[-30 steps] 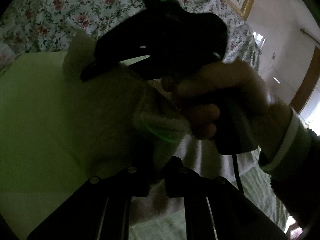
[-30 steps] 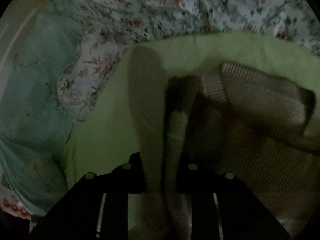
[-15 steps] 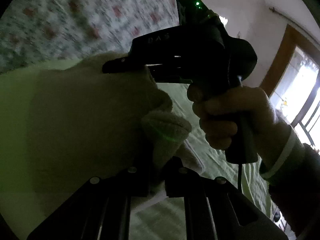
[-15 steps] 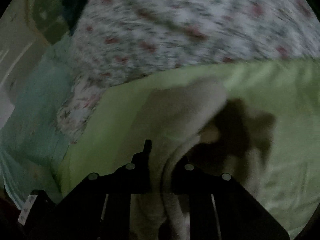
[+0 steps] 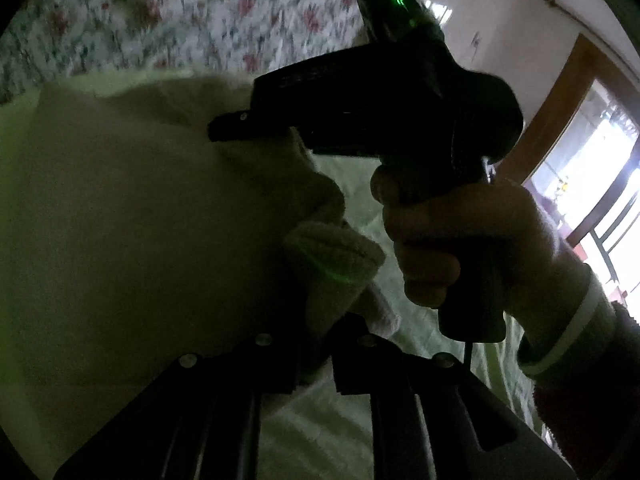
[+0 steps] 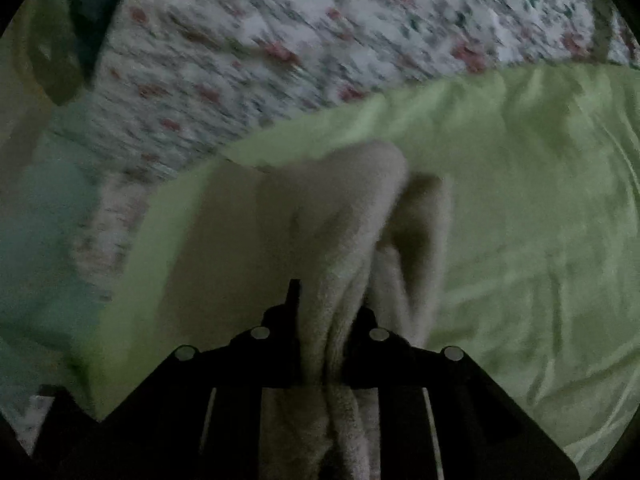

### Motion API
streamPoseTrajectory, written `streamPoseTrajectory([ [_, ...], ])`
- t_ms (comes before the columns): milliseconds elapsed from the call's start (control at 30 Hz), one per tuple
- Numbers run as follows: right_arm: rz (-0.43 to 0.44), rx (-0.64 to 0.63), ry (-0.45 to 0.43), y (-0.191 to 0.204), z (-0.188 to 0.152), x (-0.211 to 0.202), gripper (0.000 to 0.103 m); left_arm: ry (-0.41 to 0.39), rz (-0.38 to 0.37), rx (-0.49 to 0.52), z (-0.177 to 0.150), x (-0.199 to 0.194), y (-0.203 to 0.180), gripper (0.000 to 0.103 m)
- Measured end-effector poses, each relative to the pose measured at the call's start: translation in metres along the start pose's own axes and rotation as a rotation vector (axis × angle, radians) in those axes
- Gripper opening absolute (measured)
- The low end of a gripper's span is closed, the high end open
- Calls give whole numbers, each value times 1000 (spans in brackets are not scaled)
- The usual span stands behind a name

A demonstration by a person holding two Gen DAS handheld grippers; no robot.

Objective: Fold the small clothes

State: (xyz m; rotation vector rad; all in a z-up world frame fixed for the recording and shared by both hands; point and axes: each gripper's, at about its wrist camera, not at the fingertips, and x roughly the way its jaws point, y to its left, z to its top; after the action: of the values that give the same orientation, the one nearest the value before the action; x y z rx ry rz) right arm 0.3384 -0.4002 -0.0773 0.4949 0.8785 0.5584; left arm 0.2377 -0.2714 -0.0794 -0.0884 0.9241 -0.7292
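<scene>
A small cream knit sweater [image 5: 140, 220] hangs lifted above the light green sheet [image 6: 540, 220]. My left gripper [image 5: 316, 344] is shut on a bunched edge of the sweater. My right gripper [image 6: 326, 344] is shut on another fold of the sweater [image 6: 340, 220], which droops in front of it. In the left wrist view the right gripper's black body [image 5: 380, 92] and the hand holding it sit just right of the sweater, its fingers pinching the cloth's top edge.
A floral quilt [image 6: 320, 32] lies behind the green sheet and also shows in the left wrist view [image 5: 180, 12]. A pale teal blanket [image 6: 36, 232] lies at the left. A wooden door frame [image 5: 568, 92] and bright window stand at the right.
Both grippers have lifted the sweater off the green sheet; it went from lying spread flat to hanging bunched between them. The right gripper has risen in the left view.
</scene>
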Motion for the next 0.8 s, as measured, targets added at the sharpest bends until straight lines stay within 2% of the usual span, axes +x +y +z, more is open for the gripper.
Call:
streamPoseTrajectory([
  [67, -16, 1, -6, -1, -6, 2, 19, 20, -12, -16, -6, 0, 4, 17],
  [100, -20, 12, -22, -3, -8, -1, 23, 18, -20, -22, -8, -3, 5, 24],
  [133, -25, 25, -40, -4, -10, -5, 29, 19, -30, -32, -11, -10, 7, 37],
  [167, -41, 36, -56, -5, -11, -10, 30, 17, -35, -38, -13, -15, 8, 45],
  [200, -46, 44, -65, -7, -12, -14, 32, 6, -35, -44, -15, -24, 9, 57],
  [267, -42, 75, -84, -11, -17, -23, 36, -26, -26, -54, -20, -44, 13, 70],
  [300, -49, 87, -92, -12, -19, -28, 45, -38, -21, -66, -22, -53, 16, 79],
  [333, -57, 97, -105, -13, -23, -34, 59, -52, -23, -81, -25, -62, 19, 82],
  [400, -57, 110, -136, -12, -30, -44, 72, -76, -25, -114, -27, -80, 29, 83],
  [433, -49, 112, -146, -13, -33, -48, 74, -80, -18, -129, -28, -85, 35, 83],
  [633, 7, 165, -123, -21, -49, -51, 75, -74, 59, -200, -28, -101, 80, 84],
  [800, 29, 195, -98, -27, -54, -46, 75, -84, 54, -299, -18, -100, 120, 84],
])
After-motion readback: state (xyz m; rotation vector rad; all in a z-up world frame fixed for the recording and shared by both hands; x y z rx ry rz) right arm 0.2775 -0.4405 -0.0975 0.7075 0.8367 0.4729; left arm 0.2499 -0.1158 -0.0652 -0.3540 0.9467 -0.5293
